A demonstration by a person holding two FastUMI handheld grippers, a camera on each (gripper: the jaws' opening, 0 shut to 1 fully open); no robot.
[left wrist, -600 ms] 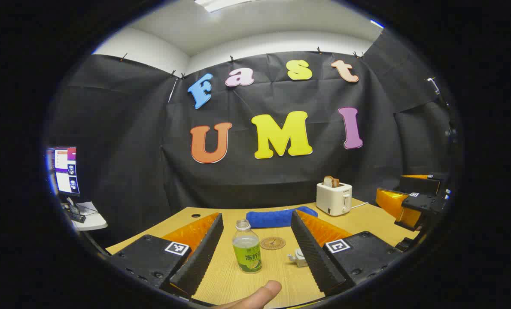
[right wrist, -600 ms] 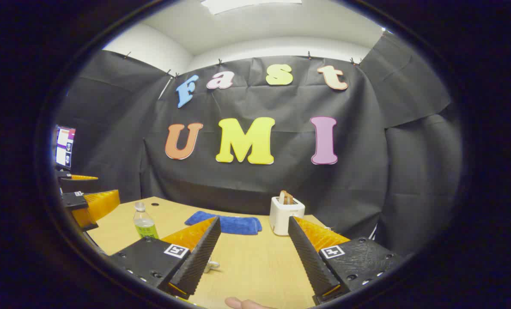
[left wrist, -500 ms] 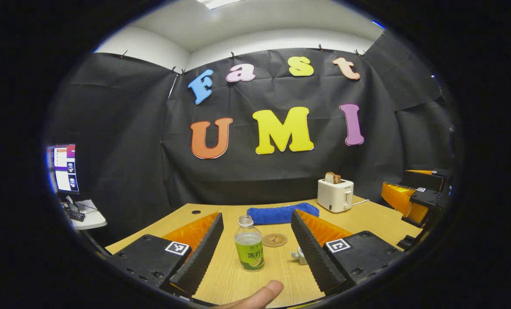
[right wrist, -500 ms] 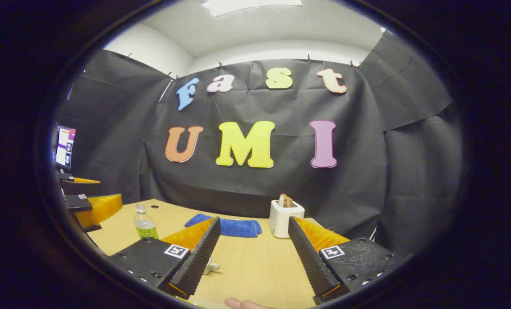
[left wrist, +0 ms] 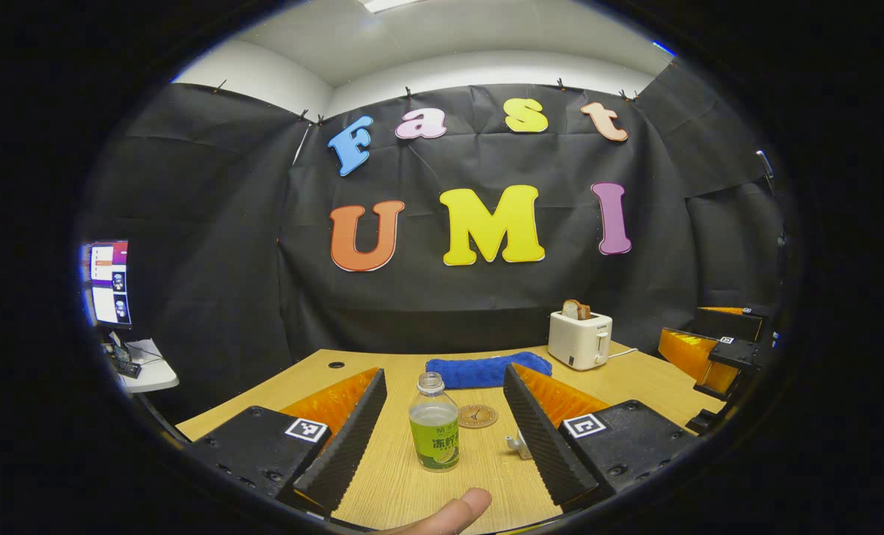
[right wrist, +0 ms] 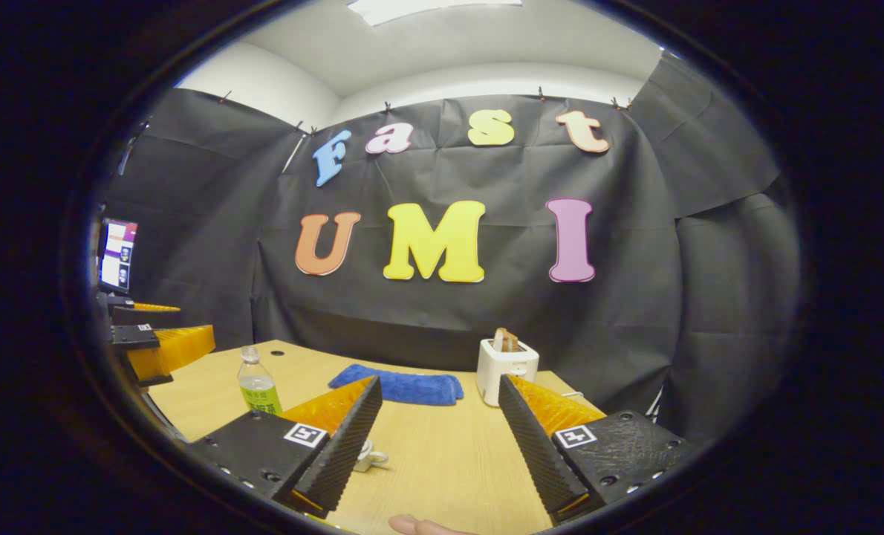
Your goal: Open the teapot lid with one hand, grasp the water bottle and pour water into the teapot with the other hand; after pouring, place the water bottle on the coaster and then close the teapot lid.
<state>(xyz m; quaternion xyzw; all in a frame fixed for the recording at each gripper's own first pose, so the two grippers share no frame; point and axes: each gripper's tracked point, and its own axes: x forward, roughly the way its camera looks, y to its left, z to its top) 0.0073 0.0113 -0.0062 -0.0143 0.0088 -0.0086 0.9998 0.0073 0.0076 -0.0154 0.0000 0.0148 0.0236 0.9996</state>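
A clear water bottle (left wrist: 434,423) with a green label and no cap stands upright on the wooden table (left wrist: 412,483), a short way ahead between the fingers of my open left gripper (left wrist: 444,373). A round wooden coaster (left wrist: 477,416) lies just behind it to the right. A small white teapot (left wrist: 517,444) is half hidden by that gripper's right finger. In the right gripper view my right gripper (right wrist: 438,380) is open over bare table, the teapot (right wrist: 368,455) peeks out beside its left finger, and the bottle (right wrist: 258,390) stands far left.
A folded blue towel (left wrist: 486,369) and a white toaster (left wrist: 580,340) with bread sit at the back of the table. The right gripper (left wrist: 709,349) shows at the right edge, the left gripper (right wrist: 152,342) at the left edge. A thumb (left wrist: 449,513) shows at the bottom.
Both views drifted slightly. The bottle sits a touch more centred between the left fingers, and the teapot shows more beside the right gripper's left finger. Both grippers stay open.
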